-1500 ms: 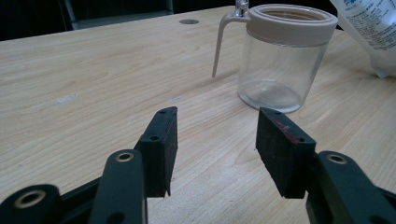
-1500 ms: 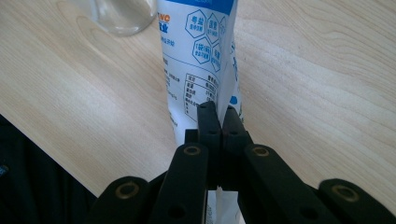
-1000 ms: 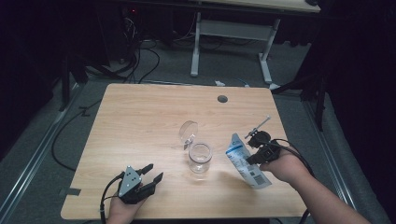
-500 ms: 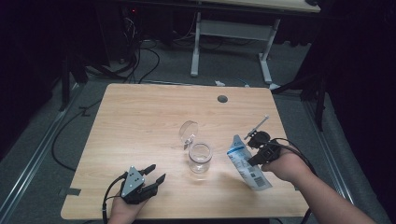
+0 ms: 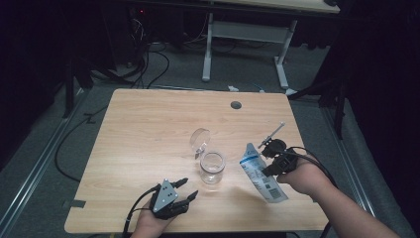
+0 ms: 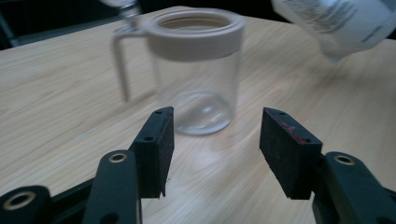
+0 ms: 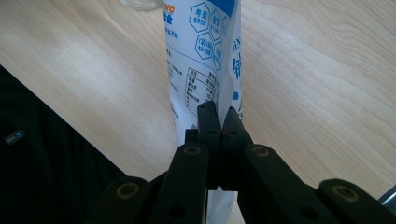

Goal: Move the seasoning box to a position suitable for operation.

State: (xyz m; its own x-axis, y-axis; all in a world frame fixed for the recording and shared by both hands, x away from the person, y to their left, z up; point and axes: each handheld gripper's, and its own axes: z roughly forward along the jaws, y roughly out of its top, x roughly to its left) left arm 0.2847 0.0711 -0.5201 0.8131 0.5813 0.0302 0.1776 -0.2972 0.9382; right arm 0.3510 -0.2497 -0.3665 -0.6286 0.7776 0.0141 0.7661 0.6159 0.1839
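**A dark lab or test room with a recording bench**

The light wooden tabletop (image 5: 148, 129) has a round cable hole (image 5: 236, 105) near its far edge and stands on grey carpet (image 5: 44, 148). Black cables (image 5: 148, 69) trail over the floor beyond the tabletop's far left corner, toward dim equipment with a small red light (image 5: 143, 11). Behind the tabletop stands a second desk on a white metal frame (image 5: 245, 44). Black surroundings close in on both sides of the tabletop.
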